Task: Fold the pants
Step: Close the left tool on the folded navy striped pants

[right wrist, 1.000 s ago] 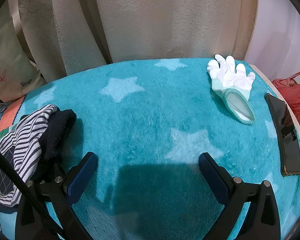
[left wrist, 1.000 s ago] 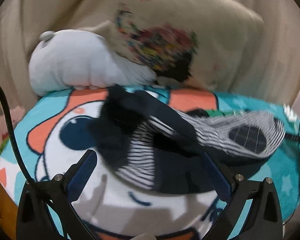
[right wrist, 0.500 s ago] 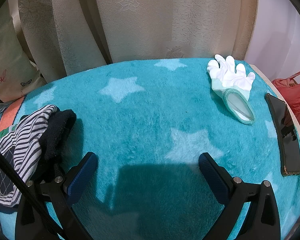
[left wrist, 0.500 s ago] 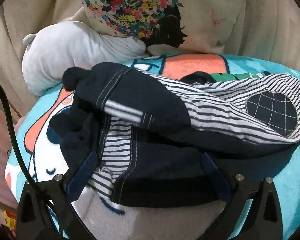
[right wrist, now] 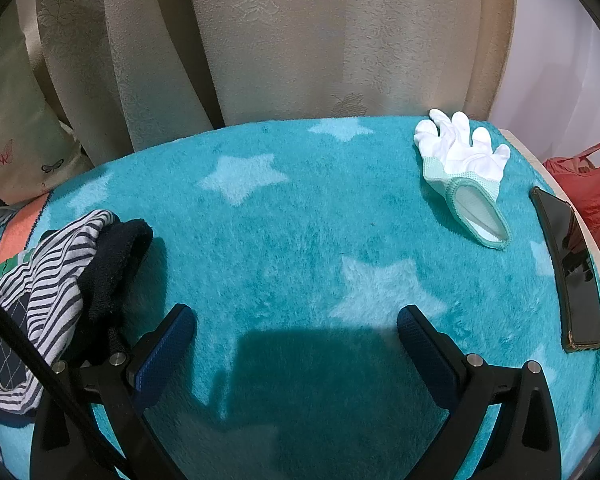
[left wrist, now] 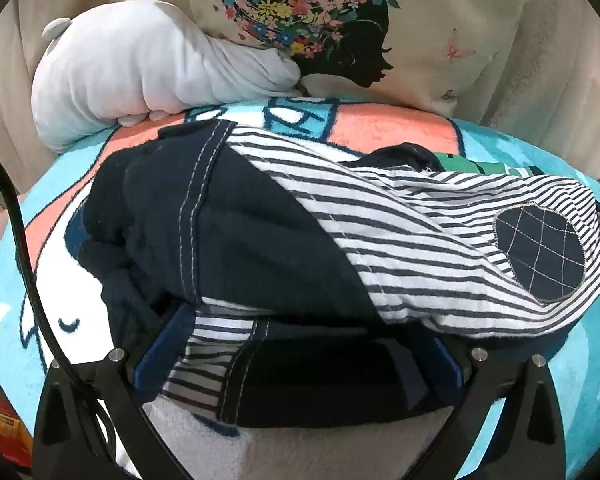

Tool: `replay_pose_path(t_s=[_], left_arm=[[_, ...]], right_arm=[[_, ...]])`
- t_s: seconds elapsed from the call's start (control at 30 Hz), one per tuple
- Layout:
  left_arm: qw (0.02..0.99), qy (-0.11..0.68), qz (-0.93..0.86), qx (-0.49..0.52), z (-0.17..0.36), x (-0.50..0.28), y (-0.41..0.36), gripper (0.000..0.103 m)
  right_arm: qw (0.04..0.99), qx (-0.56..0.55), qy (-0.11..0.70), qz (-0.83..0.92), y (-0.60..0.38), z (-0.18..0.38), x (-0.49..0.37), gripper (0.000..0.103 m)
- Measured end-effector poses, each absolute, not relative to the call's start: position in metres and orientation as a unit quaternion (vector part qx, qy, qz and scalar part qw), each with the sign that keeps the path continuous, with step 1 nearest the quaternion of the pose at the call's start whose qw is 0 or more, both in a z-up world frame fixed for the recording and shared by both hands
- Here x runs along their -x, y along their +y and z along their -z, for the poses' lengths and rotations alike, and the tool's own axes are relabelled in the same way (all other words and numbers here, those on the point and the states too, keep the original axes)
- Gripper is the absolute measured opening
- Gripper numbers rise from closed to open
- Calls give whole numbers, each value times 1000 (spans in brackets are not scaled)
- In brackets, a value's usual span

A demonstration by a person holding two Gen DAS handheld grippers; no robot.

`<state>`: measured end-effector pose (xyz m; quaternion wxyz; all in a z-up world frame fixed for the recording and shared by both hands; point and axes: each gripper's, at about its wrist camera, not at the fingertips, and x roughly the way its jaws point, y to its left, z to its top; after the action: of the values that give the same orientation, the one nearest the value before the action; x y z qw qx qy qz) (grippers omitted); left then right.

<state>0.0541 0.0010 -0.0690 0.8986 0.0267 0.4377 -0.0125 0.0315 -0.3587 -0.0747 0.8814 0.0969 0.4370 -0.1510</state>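
The pants (left wrist: 300,240) are navy with white-striped legs and a quilted navy knee patch. They lie crumpled on the teal cartoon blanket (left wrist: 40,320). My left gripper (left wrist: 300,344) is open, with its jaws wide on either side of the near bunch of cloth, which covers the fingertips. In the right wrist view a striped leg and a dark cuff of the pants (right wrist: 60,280) lie at the left. My right gripper (right wrist: 296,344) is open and empty over the bare blanket (right wrist: 300,220), apart from the pants.
A grey plush toy (left wrist: 140,72) and a floral pillow (left wrist: 420,32) lean at the back. A white glove (right wrist: 460,172) and a black phone (right wrist: 568,272) lie at the right edge. A red bag (right wrist: 588,188) and curtains (right wrist: 300,40) stand behind.
My left gripper has moved forward and down onto the pants, which now fill the view and lie between its jaws. The right gripper has not moved.
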Motion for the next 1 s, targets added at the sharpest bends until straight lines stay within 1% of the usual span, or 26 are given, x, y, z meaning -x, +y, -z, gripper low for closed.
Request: replay_pose_path(t_s=[1.0], left_arm=[[896, 444, 16, -11, 73, -64, 4, 103]], right_arm=[[881, -111, 427, 172, -360, 74, -32, 102]])
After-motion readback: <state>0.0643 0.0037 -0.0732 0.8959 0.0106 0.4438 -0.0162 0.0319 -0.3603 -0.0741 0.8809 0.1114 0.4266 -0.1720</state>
